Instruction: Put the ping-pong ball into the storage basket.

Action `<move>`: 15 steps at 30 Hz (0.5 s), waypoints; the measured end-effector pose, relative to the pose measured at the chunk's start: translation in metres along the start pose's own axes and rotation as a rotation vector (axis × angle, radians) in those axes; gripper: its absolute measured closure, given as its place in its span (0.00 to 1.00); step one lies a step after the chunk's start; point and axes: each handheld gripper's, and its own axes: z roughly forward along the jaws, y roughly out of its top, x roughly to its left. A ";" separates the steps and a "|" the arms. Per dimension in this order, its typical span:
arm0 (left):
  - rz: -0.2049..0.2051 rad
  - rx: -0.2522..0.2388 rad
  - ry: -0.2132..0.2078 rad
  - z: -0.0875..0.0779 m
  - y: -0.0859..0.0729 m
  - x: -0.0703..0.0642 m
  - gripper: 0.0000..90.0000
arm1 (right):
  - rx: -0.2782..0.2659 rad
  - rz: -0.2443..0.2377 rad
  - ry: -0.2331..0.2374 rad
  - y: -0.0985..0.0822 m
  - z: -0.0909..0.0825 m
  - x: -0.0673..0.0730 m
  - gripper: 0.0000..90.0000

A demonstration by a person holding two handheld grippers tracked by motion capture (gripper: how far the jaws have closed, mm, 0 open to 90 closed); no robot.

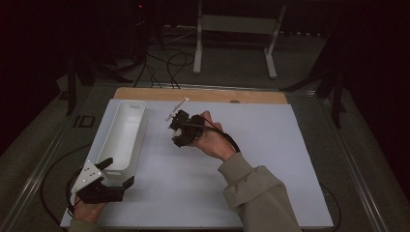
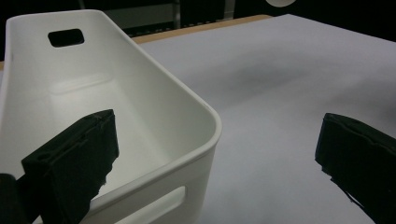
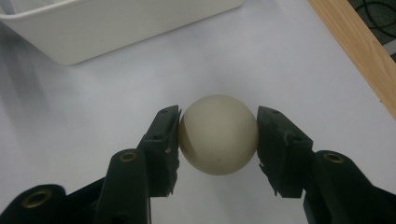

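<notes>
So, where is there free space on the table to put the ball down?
The white sheet is bare right of the right gripper, which is shut on the cream ball, out to its right edge. The strip between bin and that gripper is narrower. The white bin is empty inside. The left gripper, open, straddles its near corner.

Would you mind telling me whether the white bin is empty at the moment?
Empty as far as visible: the left gripper view shows the white bin's bare floor, though a finger hides one near corner.
</notes>
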 end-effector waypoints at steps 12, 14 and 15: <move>0.000 0.000 -0.001 0.000 0.000 0.000 0.00 | -0.005 -0.010 0.006 0.006 0.001 0.005 0.56; 0.000 0.001 -0.001 0.000 0.000 0.000 0.00 | -0.007 -0.011 0.007 0.007 0.001 0.006 0.56; 0.000 0.001 -0.001 0.000 0.000 0.000 0.00 | -0.008 -0.013 0.006 0.007 0.001 0.006 0.56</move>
